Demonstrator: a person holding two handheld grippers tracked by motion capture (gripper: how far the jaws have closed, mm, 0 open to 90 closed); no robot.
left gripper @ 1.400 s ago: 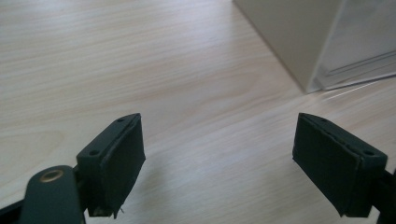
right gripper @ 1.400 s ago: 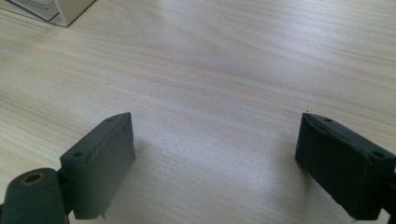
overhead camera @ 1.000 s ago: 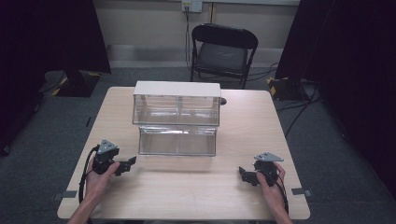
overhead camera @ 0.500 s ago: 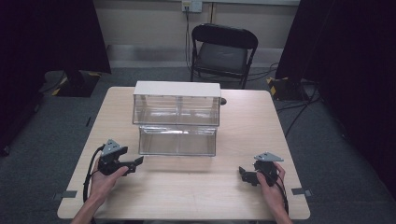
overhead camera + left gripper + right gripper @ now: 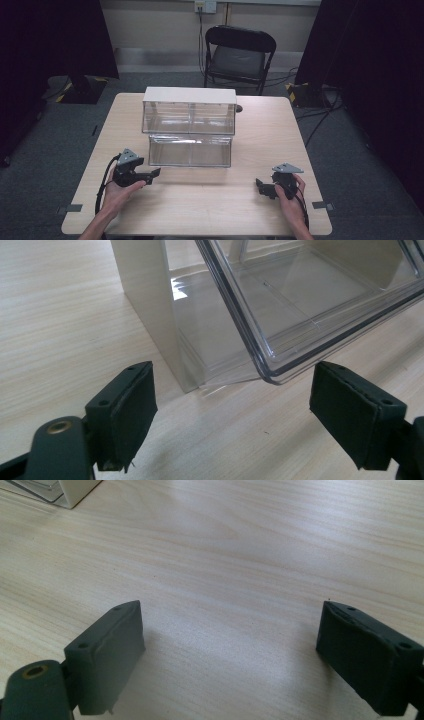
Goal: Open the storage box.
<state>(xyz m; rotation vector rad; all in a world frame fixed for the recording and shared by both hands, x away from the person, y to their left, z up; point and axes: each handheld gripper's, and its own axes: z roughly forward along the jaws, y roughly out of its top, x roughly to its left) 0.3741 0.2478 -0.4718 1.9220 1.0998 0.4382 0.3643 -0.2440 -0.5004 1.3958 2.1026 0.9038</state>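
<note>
A clear plastic drawer unit [image 5: 189, 125] with a pale top is standing in the middle of the high view, on a light wooden worktop [image 5: 210, 200]. Its lower clear drawer [image 5: 190, 151] is sticking out towards the bottom of the frame, in front of the upper tier.

The left hand-held gripper [image 5: 154, 173] is sitting in the lower left of the high view, gripped by the person's left hand [image 5: 120, 190], with its jaws pointing to the right towards the lower left corner of the drawer, near it but apart from it. In the left gripper view its two black jaws are standing wide apart with nothing between them, the left hand-held gripper [image 5: 232, 415] hovering just above the wood. The rounded corner of the clear drawer [image 5: 310, 300] is hanging in the upper right of that frame, just beyond the gap between the jaws, and the pale side wall of the unit is rising in the upper middle.

The right hand-held gripper [image 5: 260, 186] is resting in the lower right of the high view, in the person's right hand [image 5: 290, 197], well apart from the drawer unit. In the right gripper view its jaws are also spread wide over bare wood, the right hand-held gripper [image 5: 230, 650] holding nothing, with a corner of the unit peeking in at the upper left.

A black folding chair [image 5: 239, 57] is standing behind the worktop at the top of the high view.
</note>
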